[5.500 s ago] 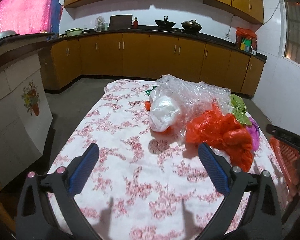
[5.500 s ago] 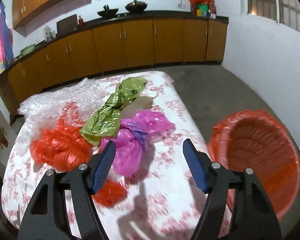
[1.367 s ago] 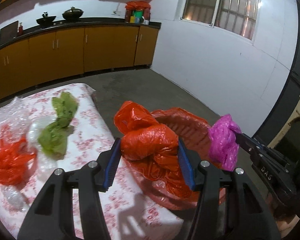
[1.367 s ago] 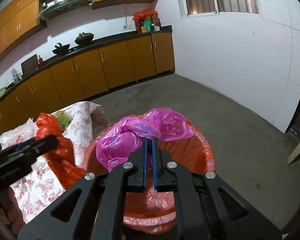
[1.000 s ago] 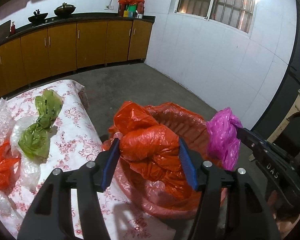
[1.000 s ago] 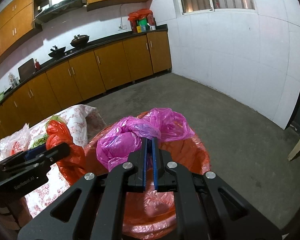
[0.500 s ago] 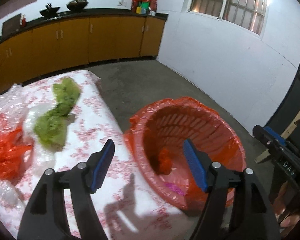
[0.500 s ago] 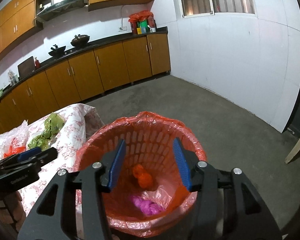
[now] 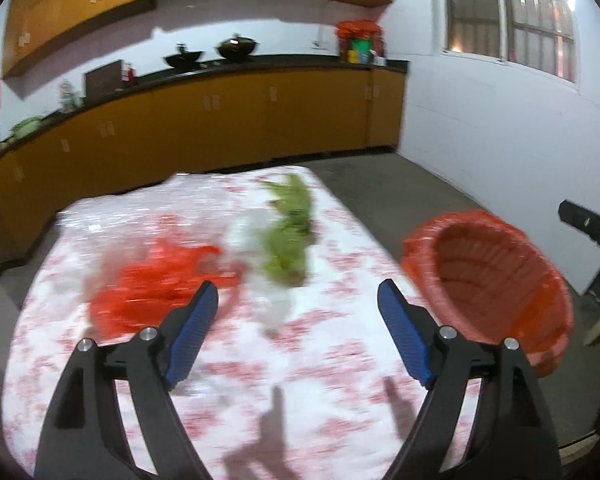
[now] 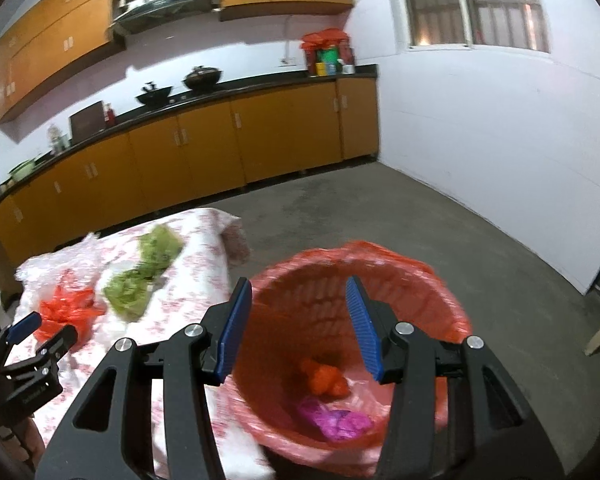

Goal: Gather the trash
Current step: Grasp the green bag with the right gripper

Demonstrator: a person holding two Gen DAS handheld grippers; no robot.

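My left gripper [image 9: 298,328] hangs over the flowered table [image 9: 228,392] with nothing between its blue pads, and its jaws are opening. From left to right ahead of it lie one red bag [image 9: 152,280], one pale clear bag [image 9: 252,236], blurred so I cannot make out its outline, and one green bag [image 9: 290,236]. The green bag is the long one: it runs from near me toward the far edge of the table, its thin end pointing at the cabinets [image 9: 220,124]. The red bag spreads out with no clear long side. Off the table's right edge stands the basket [image 9: 488,276], lined with red plastic, mouth up.

My right gripper [image 10: 298,320] hovers over that basket [image 10: 440,292], jaws about half apart and empty. Only this view looks down inside: one orange-red wad [image 10: 326,376] and one pink wad [image 10: 336,420] lie on the bottom, the pink nearer to me. The left wrist view shows only the ribbed inner wall there. The right wrist view also shows my left gripper [image 10: 40,334] from the side, over the near left part of the table [image 10: 188,280], with the red bag [image 10: 66,310] and the green bag [image 10: 144,276] beyond it. In the left wrist view a dark part of my right gripper [image 9: 592,226] juts in at the right edge, past the basket.
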